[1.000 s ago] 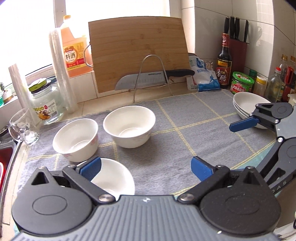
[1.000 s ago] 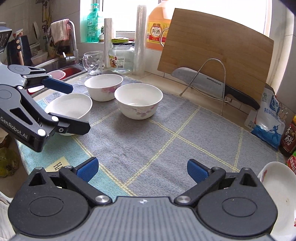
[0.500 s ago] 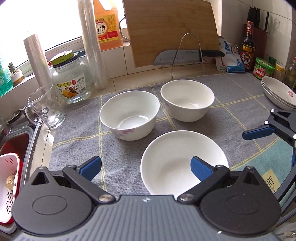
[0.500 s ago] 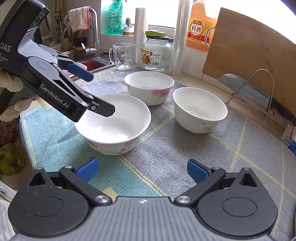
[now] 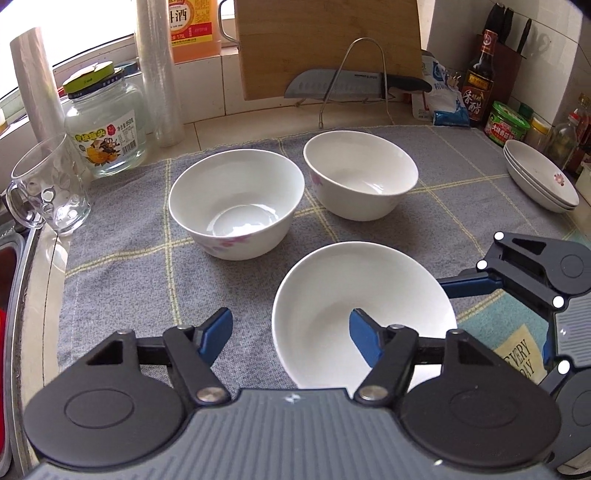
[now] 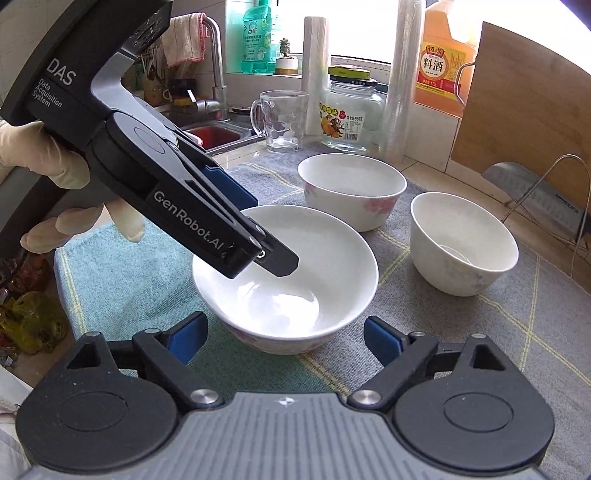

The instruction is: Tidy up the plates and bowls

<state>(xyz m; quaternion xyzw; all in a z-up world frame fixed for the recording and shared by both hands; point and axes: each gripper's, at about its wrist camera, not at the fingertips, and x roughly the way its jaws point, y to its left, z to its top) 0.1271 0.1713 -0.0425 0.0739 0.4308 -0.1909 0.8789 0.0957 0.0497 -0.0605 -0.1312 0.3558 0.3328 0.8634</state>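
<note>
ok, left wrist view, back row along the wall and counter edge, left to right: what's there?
Glass mug → glass jar → orange bottle → cutting board → dark sauce bottle → green-lidded tub → stacked plates.

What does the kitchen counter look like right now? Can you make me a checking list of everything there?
Surface: grey checked towel over the counter, with a teal towel at the near edge.
Job's things: three white bowls stand upright on the grey towel: near bowl, left bowl, right bowl. Stacked plates sit far right.
Clutter: glass mug, jar, knife, leaning cutting board.
Grippers: left gripper is open; its fingers have just been closing astride the near bowl's rim. Right gripper is open, also just closing, nothing gripped.
Cables: nothing seen.
Surroundings: sink, knife block.
</note>
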